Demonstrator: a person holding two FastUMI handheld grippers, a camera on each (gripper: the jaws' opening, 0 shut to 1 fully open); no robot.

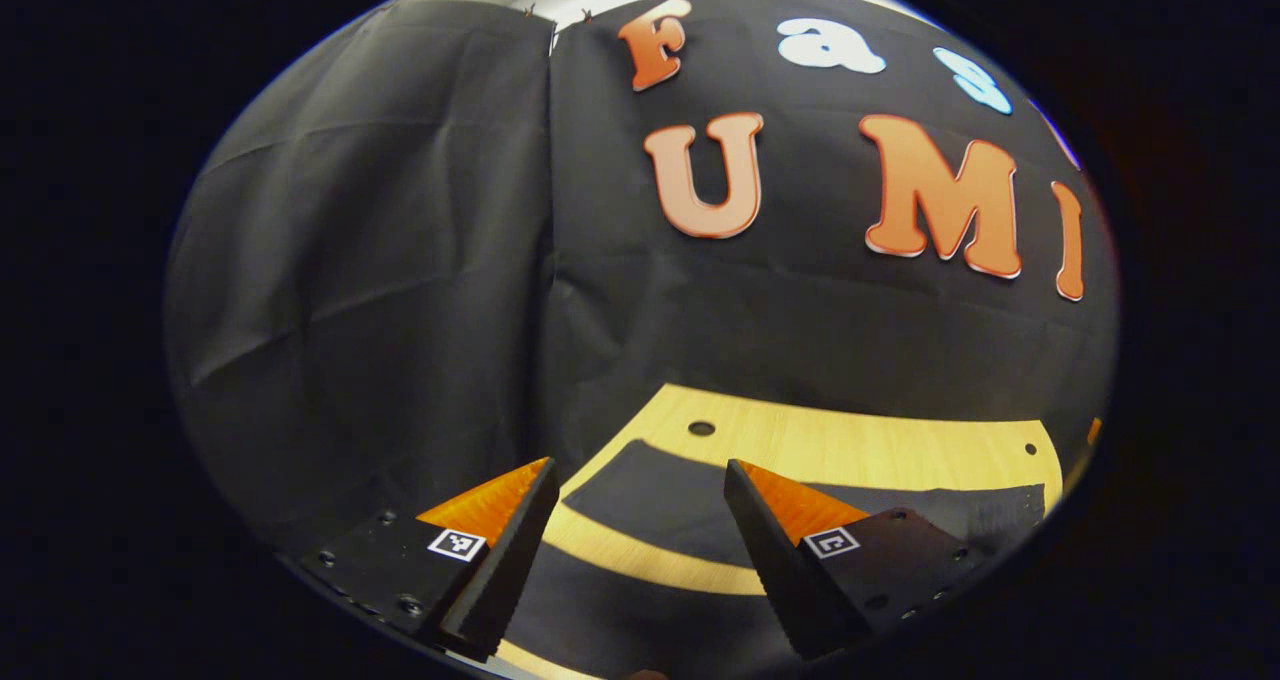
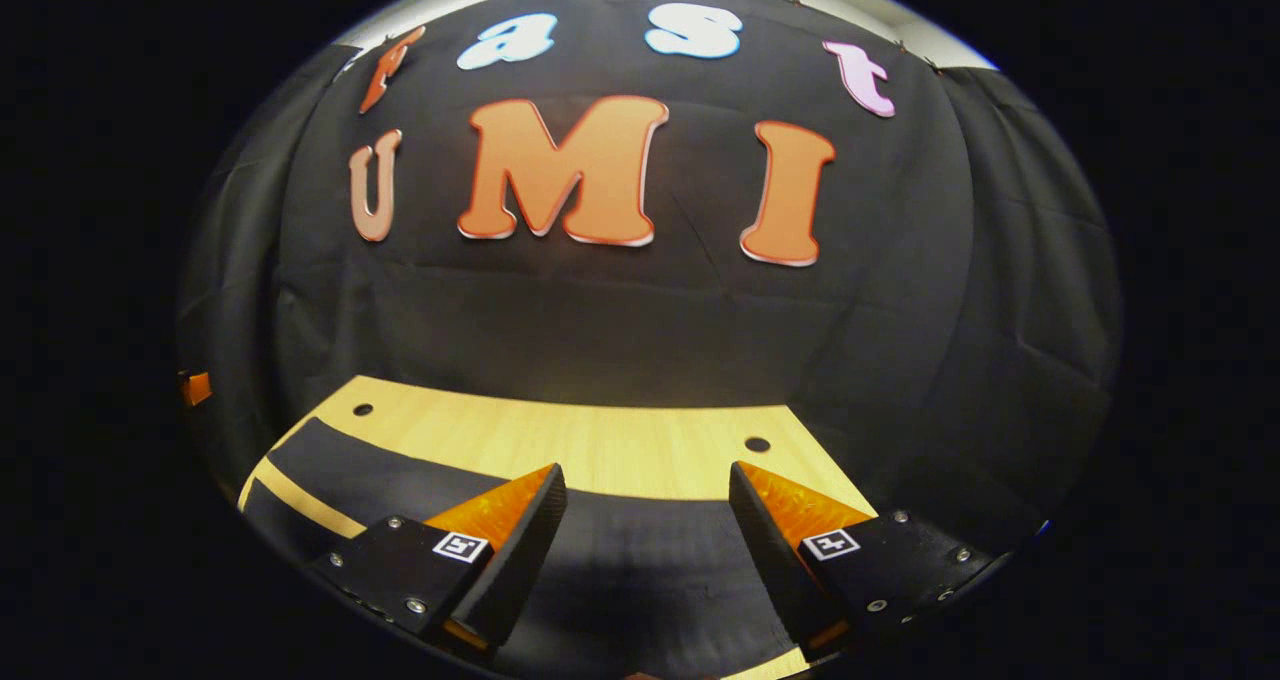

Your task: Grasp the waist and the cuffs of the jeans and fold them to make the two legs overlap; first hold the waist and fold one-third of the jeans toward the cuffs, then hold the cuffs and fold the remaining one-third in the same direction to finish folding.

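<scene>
Above the table [image 1: 900, 450] you hold both grippers high and level, aimed at the booth wall more than at the work, so each camera catches just the far strip of wood and the dark cloth lying on it. That cloth is the jeans [image 1: 690, 505], spread flat on the table. In the left gripper view two dark bands lie with a strip of bare wood between them, which I judge to be the two legs lying apart, so the first fold looks not yet made. A ragged-looking edge shows at the right end of the farther band; whether it is waist or cuff I cannot tell.

Your left gripper [image 1: 640, 520] has its fingers wide apart with nothing between them, poised over the jeans. Your right gripper [image 2: 648, 520] is the same: fingers spread, empty, above a broad dark stretch of jeans [image 2: 620, 570] that covers the near part of the table [image 2: 600, 440].

Holding both open and raised suits an approach: you can drop each onto an end of the jeans at once. Expect limp fabric, so pinch deep enough to catch the whole thickness.
</scene>
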